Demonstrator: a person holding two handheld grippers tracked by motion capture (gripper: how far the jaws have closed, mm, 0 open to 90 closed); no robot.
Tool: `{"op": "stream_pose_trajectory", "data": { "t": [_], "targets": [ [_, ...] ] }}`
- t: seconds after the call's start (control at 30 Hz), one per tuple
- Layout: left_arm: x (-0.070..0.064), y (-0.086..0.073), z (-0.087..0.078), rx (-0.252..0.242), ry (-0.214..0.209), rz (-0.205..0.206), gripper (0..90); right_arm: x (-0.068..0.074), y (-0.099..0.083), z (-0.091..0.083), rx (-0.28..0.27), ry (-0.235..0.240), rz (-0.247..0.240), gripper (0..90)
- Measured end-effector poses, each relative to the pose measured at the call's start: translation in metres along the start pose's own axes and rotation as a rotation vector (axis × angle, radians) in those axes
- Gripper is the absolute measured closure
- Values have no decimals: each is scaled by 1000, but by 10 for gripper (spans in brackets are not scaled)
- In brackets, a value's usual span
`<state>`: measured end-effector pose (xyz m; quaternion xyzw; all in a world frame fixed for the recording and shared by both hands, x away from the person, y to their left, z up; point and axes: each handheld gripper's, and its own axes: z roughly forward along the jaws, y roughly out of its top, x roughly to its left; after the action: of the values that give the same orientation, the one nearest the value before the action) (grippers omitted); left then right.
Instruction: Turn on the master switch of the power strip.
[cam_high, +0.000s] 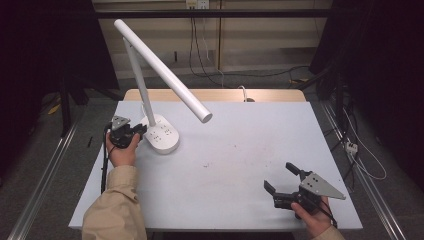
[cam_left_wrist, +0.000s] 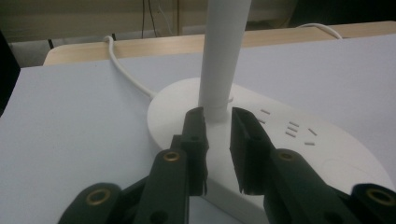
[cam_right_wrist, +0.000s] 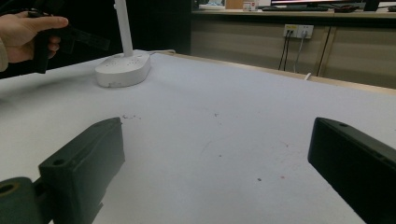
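A white desk lamp stands at the table's back left, with an oval base (cam_high: 161, 135), an upright stem (cam_high: 138, 75) and a long tube head (cam_high: 165, 70) slanting down to the right. My left gripper (cam_high: 139, 131) reaches over the near edge of the base (cam_left_wrist: 299, 140). Its jaws stand a narrow gap apart just short of the stem (cam_left_wrist: 224, 56), with nothing between them (cam_left_wrist: 218, 116). My right gripper (cam_high: 281, 176) rests low at the front right, jaws spread wide over bare table (cam_right_wrist: 217, 130). Far off in the right gripper view are the lamp base (cam_right_wrist: 122, 70) and the other hand (cam_right_wrist: 28, 32).
The pale grey table (cam_high: 225, 160) carries a few small dark specks (cam_right_wrist: 128, 116) near its middle. A white cable (cam_left_wrist: 126, 70) runs from the lamp base back over a wooden edge (cam_high: 215, 95). Wall sockets (cam_right_wrist: 299, 30) and cables lie beyond.
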<state>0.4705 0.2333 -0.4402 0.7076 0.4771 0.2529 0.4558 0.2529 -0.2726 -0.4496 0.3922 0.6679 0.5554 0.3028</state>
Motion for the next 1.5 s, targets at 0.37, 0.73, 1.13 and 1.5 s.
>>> {"op": "stream_pose_trajectory", "data": {
  "t": [0.37, 0.73, 1.13, 1.5],
  "targets": [
    [0, 10, 8, 28, 13, 26, 876, 1, -1, 2, 6, 5, -1, 32],
    [1, 9, 15, 52, 33, 10, 900, 0, -2, 2, 8, 2, 2, 34],
    [4, 10, 24, 65, 57, 5, 900, 1, -2, 3, 9, 9, -2, 36],
    [5, 5, 30, 81, 62, 1, 900, 1, -3, 3, 10, 7, -4, 37]
  ]
}}
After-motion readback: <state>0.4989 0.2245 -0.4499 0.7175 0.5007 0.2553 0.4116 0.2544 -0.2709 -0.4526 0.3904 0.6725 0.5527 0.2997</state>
